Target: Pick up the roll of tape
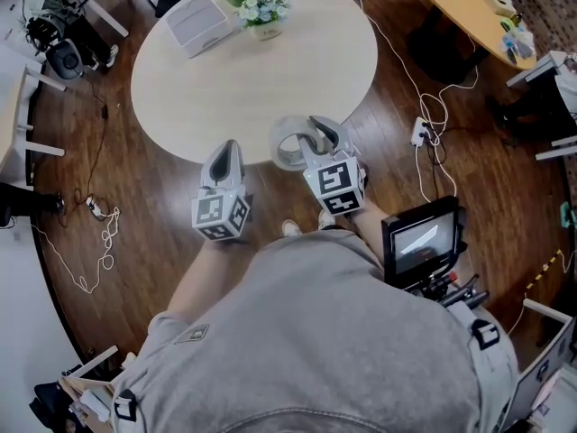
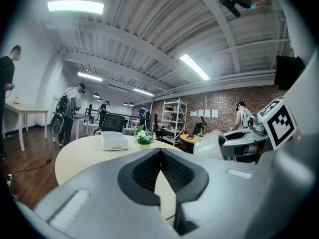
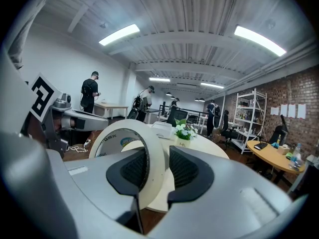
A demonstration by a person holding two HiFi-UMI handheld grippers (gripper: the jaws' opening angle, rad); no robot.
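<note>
The right claw (image 3: 158,166) was clamped on the roll of tape (image 3: 152,148), one pad inside the ring and one outside. The roll stood on edge over the near rim of the round surface (image 1: 252,70); whether it touched the top could not be told. The left claw (image 2: 160,156), pads together and empty, hung at that same rim, left of the roll and apart from it. The near half of the surface lay bare, with the white box (image 1: 198,23) and the flower pot (image 1: 260,12) towards its far edge.
</note>
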